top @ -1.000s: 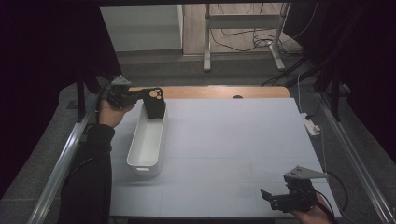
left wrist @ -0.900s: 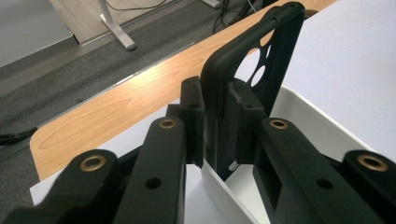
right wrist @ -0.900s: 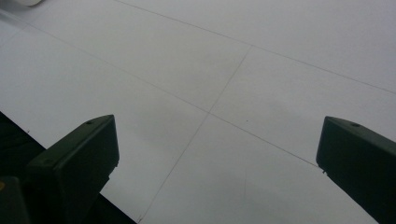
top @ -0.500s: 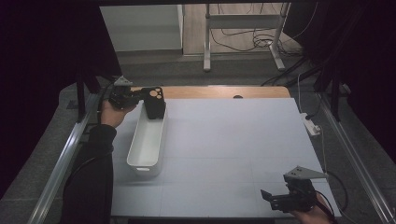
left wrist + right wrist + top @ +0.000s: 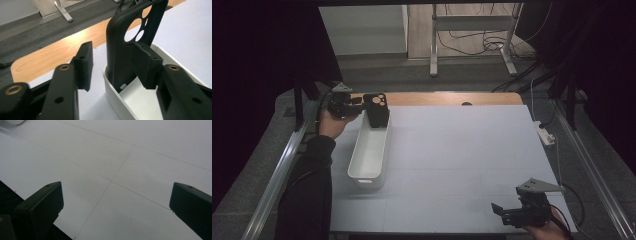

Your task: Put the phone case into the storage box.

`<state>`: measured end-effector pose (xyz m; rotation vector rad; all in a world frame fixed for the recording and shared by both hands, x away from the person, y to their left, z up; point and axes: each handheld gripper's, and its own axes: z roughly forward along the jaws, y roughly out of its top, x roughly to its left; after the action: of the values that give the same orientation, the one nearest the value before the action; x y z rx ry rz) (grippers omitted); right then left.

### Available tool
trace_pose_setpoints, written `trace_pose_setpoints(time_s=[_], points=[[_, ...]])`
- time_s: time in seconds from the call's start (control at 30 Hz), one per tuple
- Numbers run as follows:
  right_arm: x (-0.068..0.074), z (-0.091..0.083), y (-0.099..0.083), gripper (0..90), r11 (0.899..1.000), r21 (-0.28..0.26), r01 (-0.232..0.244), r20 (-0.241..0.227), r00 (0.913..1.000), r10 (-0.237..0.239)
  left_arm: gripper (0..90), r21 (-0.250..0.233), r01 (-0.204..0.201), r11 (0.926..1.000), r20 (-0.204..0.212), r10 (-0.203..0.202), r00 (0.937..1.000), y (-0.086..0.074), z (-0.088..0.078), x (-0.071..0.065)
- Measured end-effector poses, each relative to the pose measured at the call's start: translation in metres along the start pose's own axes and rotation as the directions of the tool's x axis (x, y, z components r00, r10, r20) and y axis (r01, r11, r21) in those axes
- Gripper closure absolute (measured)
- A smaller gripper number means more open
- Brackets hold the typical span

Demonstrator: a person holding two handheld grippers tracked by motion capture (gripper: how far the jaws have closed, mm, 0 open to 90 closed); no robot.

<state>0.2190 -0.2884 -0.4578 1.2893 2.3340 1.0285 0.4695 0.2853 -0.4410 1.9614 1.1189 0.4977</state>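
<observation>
Leaning phone case (image 5: 130, 47) at bin's (image 5: 362, 175) far end

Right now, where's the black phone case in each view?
High view: phone case upper left, standing in the far end of the white bin.
Left gripper view: phone case centre-right, upright in the bin, between open pads.
Right gripper view: not in it.
Shared landmark: the bin.

On the table (image 5: 452, 150), the bin (image 5: 369, 152) lies toward nine o'clock of the centre, its length running twelve to six. The phone case (image 5: 377, 107) stands upright in the bin's twelve o'clock end, with the left gripper (image 5: 357, 104) just at its nine o'clock. The right gripper (image 5: 504, 212) sits well apart, at five o'clock near the table's edge.
</observation>
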Motion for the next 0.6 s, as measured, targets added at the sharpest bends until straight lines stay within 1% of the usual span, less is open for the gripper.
trace_pose_setpoints(time_s=[0.13,0.2,0.33,0.37,0.6], points=[[0.000,0.000,0.000,0.0,1.000,-0.002,0.001,0.001,1.0000,-0.001,43.0,0.007,0.006,1.0000,-0.004,-0.006,1.0000,-0.001,-0.004,-0.001],[0.000,0.000,0.000,0.0,1.000,-0.003,0.001,0.001,1.0000,-0.001,39.8,0.003,0.011,0.9999,-0.004,-0.011,0.9999,-0.002,-0.006,-0.002],[0.000,-0.001,0.000,0.0,1.000,-0.005,0.002,0.001,1.0000,-0.002,33.9,0.007,0.021,0.9998,0.010,-0.021,0.9997,-0.005,-0.009,-0.004],[0.001,-0.001,0.000,0.0,1.000,-0.006,0.002,0.001,1.0000,-0.002,33.9,0.008,0.022,0.9997,0.013,-0.022,0.9997,-0.006,-0.010,-0.005],[0.000,-0.001,0.000,0.0,1.000,-0.006,-0.002,0.005,1.0000,0.002,25.1,-0.004,0.048,0.9988,0.035,-0.048,0.9982,-0.011,-0.019,-0.009]])
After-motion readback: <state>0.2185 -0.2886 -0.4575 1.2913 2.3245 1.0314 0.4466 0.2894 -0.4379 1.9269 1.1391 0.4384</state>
